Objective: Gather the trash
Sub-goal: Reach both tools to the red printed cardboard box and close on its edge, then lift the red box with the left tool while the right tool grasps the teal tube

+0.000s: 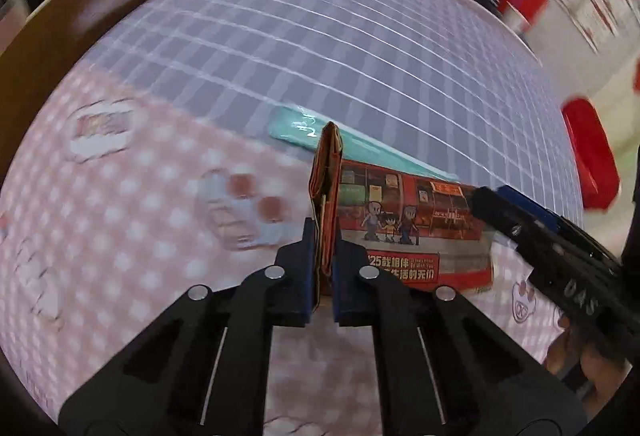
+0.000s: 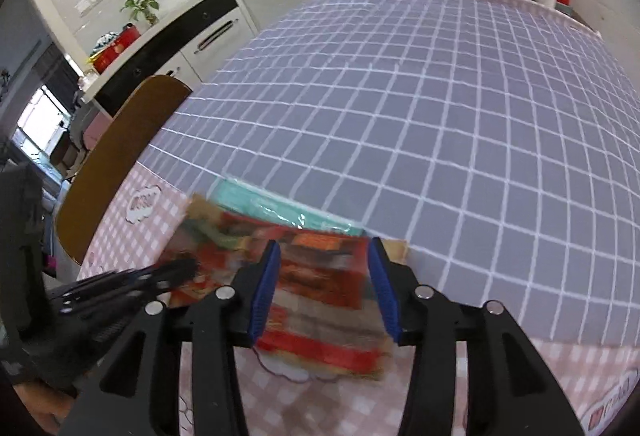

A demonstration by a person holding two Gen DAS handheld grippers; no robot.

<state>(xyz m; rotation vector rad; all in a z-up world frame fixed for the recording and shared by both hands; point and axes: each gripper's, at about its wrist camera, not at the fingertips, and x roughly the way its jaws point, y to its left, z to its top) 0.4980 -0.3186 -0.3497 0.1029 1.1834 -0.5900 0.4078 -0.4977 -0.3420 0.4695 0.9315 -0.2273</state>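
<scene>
Left tool (image 1: 322, 268) has its two pads pressed together on the folded edge of a red printed paper flyer (image 1: 412, 216), which stands up between them in the left wrist view. Most of that flyer spreads flat to the right over the counter (image 1: 360, 56), on the pink checked part of the cloth, with its far edge overlapping a pale green packet (image 1: 288, 128) that lies where the pink cloth meets the grey grid cloth. Right tool (image 2: 324, 288) hangs over the same flyer with its blue pads (image 2: 382, 288) apart, one on each side of the paper; whether they touch it is unclear through the blur. Behind the counter's left edge stands a brown chair back (image 2: 120, 156).
</scene>
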